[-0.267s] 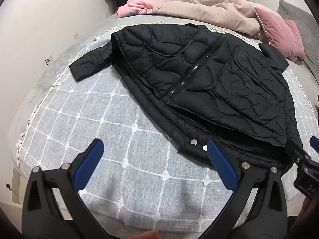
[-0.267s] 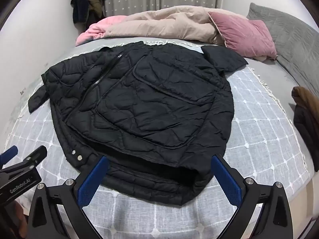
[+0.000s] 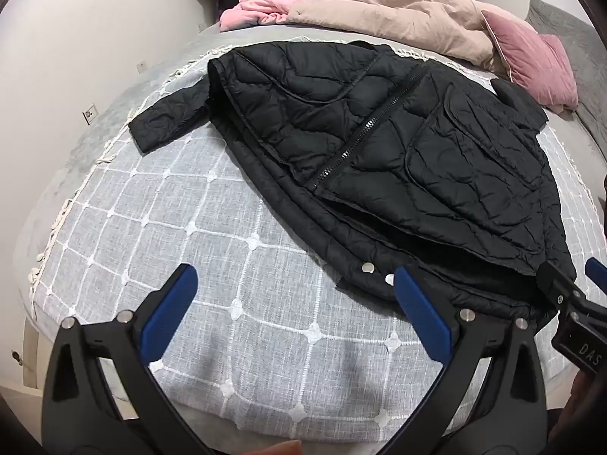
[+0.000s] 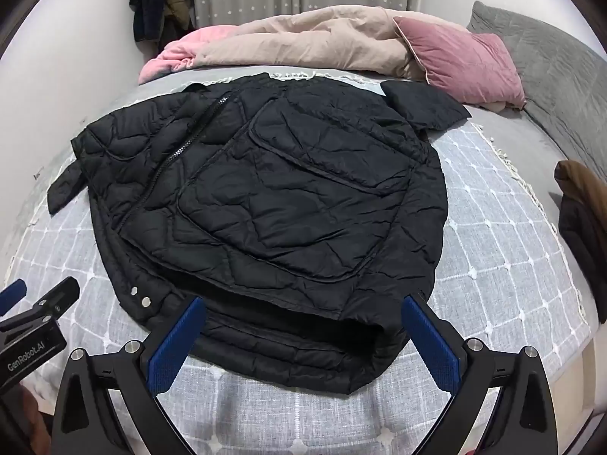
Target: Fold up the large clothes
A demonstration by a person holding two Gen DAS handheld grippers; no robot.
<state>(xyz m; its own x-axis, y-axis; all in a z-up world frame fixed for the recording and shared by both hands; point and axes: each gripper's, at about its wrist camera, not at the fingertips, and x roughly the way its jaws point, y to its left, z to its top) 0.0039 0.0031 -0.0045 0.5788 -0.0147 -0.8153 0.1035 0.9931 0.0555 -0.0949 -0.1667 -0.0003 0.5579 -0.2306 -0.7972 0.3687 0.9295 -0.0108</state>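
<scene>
At the far left a white wall (image 3: 95, 49) runs beside the bed (image 3: 72, 174), which wears a grey cover under a pale gridded throw with a tasselled edge (image 3: 212, 250). The left hand-held gripper (image 3: 292, 292) hovers low over the near part of this throw with its blue-padded fingers (image 3: 169, 309) spread wide and nothing between them; the right-hand pad sits just in front of the jacket's hem.

The black quilted jacket (image 3: 398, 159) lies flat across the middle of the bed, front side up, its zipper (image 3: 364, 132) partly closed and running diagonally. One sleeve (image 3: 167, 121) sticks out to the left onto the throw. Two metal snaps (image 4: 139, 296) show on the near-left corner of the hem. A large flap pocket (image 4: 326, 151) covers the right front panel, and the other sleeve (image 4: 425, 108) points toward the far right.

The right hand-held gripper (image 4: 303, 335) is also wide open and holds nothing, its fingers (image 4: 430, 345) straddling the near hem of the jacket from above; whether they touch the fabric cannot be told.

Behind the jacket lie a pink blanket (image 4: 178, 53), a beige duvet (image 4: 303, 38) and a dusty-pink pillow (image 4: 463, 57). A grey quilted headboard (image 4: 546, 57) follows, and at the far right edge a brown and dark garment (image 4: 580, 208) rests on the bed.
</scene>
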